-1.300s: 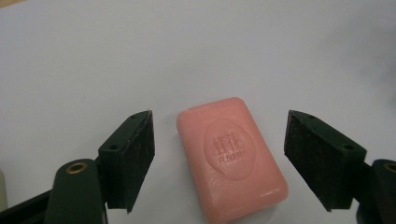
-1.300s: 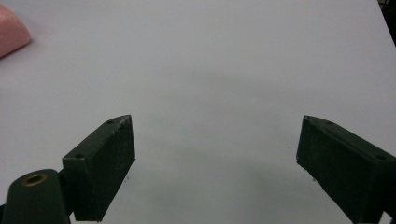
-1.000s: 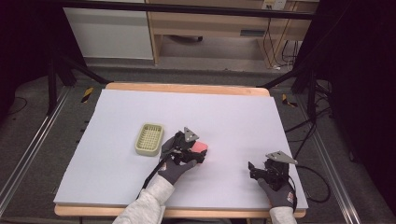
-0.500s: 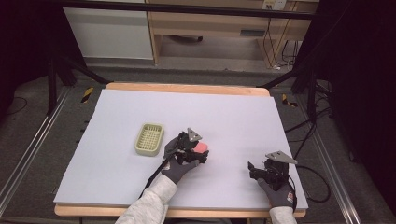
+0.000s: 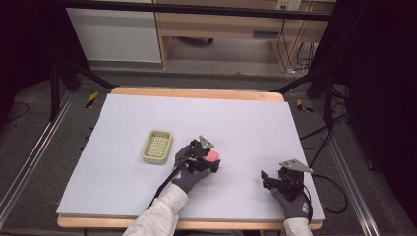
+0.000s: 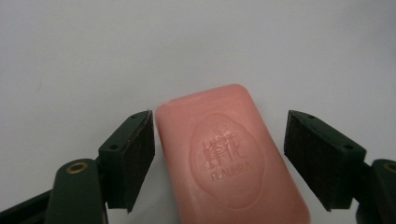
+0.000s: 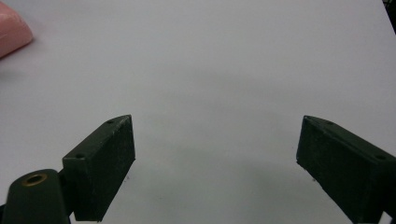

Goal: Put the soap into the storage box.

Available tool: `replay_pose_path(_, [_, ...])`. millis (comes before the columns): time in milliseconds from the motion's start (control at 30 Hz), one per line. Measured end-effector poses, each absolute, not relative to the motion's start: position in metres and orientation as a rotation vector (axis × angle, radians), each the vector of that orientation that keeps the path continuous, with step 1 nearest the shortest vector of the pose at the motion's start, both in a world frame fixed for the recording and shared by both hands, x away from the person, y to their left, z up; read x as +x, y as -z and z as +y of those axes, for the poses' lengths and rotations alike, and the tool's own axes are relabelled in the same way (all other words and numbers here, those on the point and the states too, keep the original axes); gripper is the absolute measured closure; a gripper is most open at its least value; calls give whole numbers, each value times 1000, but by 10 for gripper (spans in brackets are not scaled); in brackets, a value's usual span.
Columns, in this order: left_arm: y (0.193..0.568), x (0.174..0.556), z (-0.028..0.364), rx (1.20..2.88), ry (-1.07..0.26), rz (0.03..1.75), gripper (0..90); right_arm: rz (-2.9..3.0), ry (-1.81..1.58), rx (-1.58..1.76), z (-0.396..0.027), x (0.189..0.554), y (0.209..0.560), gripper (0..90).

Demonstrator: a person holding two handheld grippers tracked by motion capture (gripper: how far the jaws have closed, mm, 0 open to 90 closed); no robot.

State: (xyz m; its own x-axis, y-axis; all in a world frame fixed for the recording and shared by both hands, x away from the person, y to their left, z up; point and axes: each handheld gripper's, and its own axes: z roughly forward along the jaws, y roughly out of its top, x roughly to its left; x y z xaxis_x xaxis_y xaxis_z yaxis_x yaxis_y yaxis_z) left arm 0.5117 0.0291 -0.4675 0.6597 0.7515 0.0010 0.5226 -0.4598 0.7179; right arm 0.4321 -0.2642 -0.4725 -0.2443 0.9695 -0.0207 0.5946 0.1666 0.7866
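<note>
Looking down from the high view, I see my left gripper (image 5: 209,156) on the white table (image 5: 246,118), set over the pink soap bar (image 5: 213,155) just right of the pale green soap dish (image 5: 157,146); my right gripper (image 5: 269,178) rests near the table's front right corner, well apart from the soap. In the left gripper view, the soap bar (image 6: 229,154) lies flat on the table between my spread jaws, the left pad touching or almost touching its edge, the right pad standing clear, so nothing is clamped. In the right gripper view, my jaws stand wide apart over bare table, with the soap's corner (image 7: 11,28) at the upper left.
</note>
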Motion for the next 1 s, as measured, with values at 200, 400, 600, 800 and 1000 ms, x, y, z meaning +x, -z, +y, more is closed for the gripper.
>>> replay_pose_path(200, [470, 513, 28, 2187, -417, 987, 262, 1914, -910, 1481, -264, 432, 473, 118])
replay_pose_path(400, [470, 513, 28, 2190, -412, 997, 272, 1914, -912, 1482, -264, 432, 473, 118])
replay_pose_path(600, [473, 513, 27, 2201, -403, 1005, 296, 1917, -913, 1479, -263, 433, 473, 118])
replay_pose_path(800, [473, 513, 27, 2217, -389, 1006, 357, 1919, -913, 1476, -263, 432, 473, 123])
replay_pose_path(1000, [474, 514, 27, 2220, -382, 1007, 365, 1921, -914, 1477, -263, 433, 473, 123])
